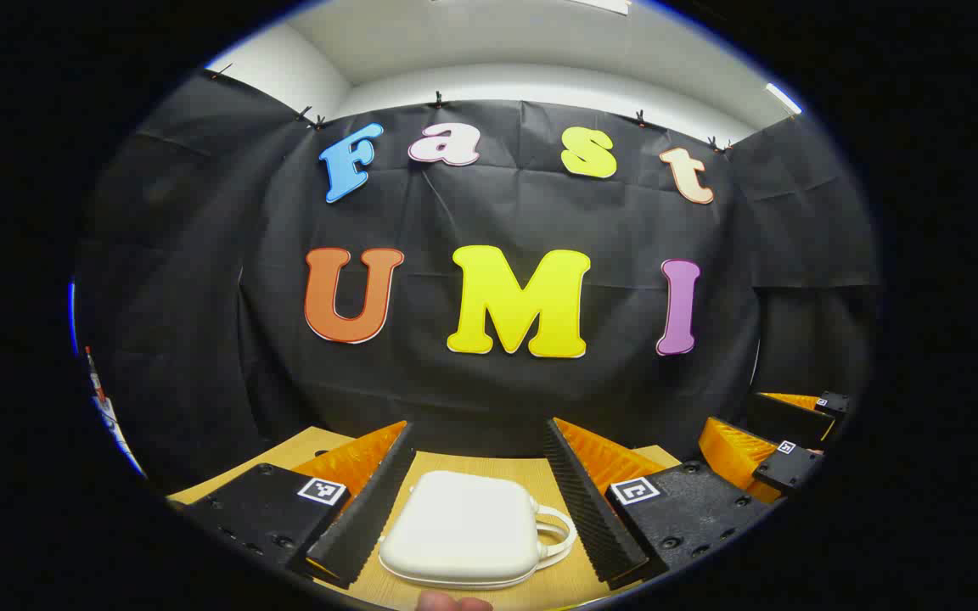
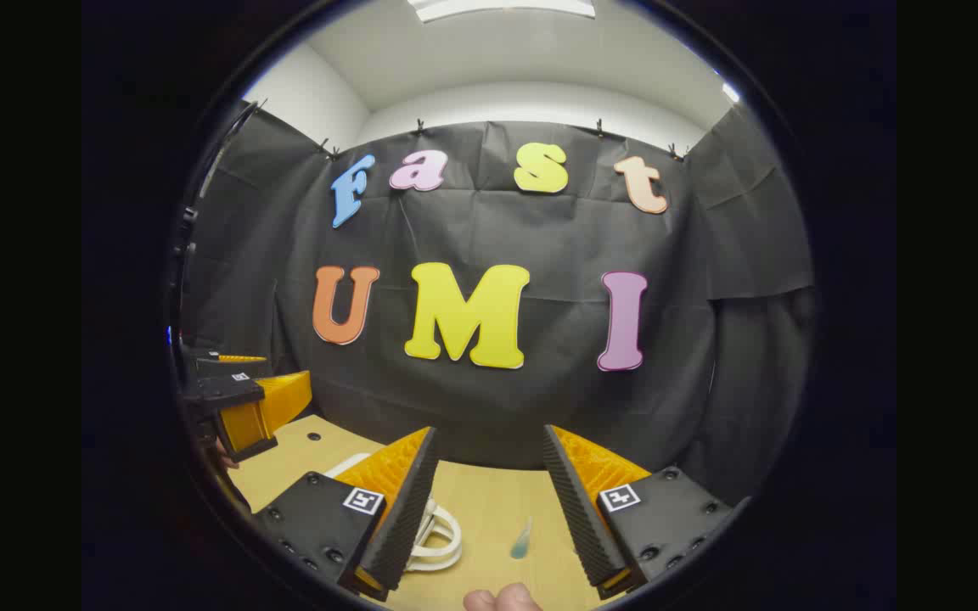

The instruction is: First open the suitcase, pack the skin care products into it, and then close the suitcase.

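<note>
Two tools: both hover low over the pale wooden worktop, nothing in either grasp.
Left tool: fingers spread wide, framing the small white rounded hard-shell suitcase without touching it.
Suitcase: lies flat on the worktop, lid down and closed, its looped white handle pointing to the right in the left gripper view.
Right tool: fingers wide apart too, with the suitcase handle peeking out beside its left finger.
Skin care: one small teal tube-like item lies on the worktop between the right tool's fingers, too small to tell more.
Step in hand: opening the suitcase comes first, by my reading.
How to do it well: steady the base with one tool, catch the lid edge near the handle with the other, lift slowly so the light shell doesn't skid.
Watch out: the smooth rounded shell may slip from a pinch.
</note>
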`<state>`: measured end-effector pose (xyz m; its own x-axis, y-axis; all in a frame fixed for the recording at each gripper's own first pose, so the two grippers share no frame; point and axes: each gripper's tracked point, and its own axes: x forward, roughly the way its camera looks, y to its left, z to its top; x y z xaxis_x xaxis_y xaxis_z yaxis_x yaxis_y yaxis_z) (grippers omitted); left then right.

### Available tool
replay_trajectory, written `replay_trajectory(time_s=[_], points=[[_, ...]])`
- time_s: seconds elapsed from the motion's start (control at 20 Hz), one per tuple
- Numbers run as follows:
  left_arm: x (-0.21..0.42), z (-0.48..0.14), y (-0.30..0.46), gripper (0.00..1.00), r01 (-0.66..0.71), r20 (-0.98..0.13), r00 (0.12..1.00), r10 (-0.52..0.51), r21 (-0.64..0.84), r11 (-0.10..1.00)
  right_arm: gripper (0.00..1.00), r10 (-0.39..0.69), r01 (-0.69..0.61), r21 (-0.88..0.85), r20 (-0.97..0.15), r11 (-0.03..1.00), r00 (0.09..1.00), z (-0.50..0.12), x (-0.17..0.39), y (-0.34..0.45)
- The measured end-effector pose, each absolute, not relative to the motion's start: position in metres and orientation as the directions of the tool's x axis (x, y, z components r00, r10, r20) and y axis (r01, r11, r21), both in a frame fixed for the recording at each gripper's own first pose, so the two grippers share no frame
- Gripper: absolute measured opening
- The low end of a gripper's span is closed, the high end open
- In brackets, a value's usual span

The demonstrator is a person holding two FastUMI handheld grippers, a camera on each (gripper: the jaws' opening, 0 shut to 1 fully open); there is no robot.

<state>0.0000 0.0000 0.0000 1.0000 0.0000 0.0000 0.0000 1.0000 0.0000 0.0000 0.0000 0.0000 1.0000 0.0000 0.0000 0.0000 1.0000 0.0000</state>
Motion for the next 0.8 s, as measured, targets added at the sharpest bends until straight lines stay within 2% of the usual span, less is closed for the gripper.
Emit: replay_trajectory(time_s=[0.3,0.35,0.6,0.8], points=[[0.005,-0.002,-0.003,0.97,0.000,0.006,1.000,-0.001,0.022,1.000,0.74,-0.019,0.019,0.011,0.011,1.000,1.000,0.001,0.010,-0.011],[0.008,-0.001,-0.005,0.97,0.002,0.011,1.000,-0.003,0.027,1.000,0.76,-0.022,0.022,0.013,0.008,1.000,1.000,0.000,0.012,-0.013],[0.014,-0.017,-0.017,0.97,0.024,-0.012,1.000,-0.024,0.023,0.999,0.72,-0.040,0.040,0.005,-0.009,0.999,0.999,-0.004,0.013,-0.029],[0.017,-0.025,-0.029,0.97,0.048,-0.021,0.999,-0.048,0.017,0.999,0.74,-0.060,0.060,-0.003,-0.024,0.998,0.998,-0.010,0.012,-0.046]])
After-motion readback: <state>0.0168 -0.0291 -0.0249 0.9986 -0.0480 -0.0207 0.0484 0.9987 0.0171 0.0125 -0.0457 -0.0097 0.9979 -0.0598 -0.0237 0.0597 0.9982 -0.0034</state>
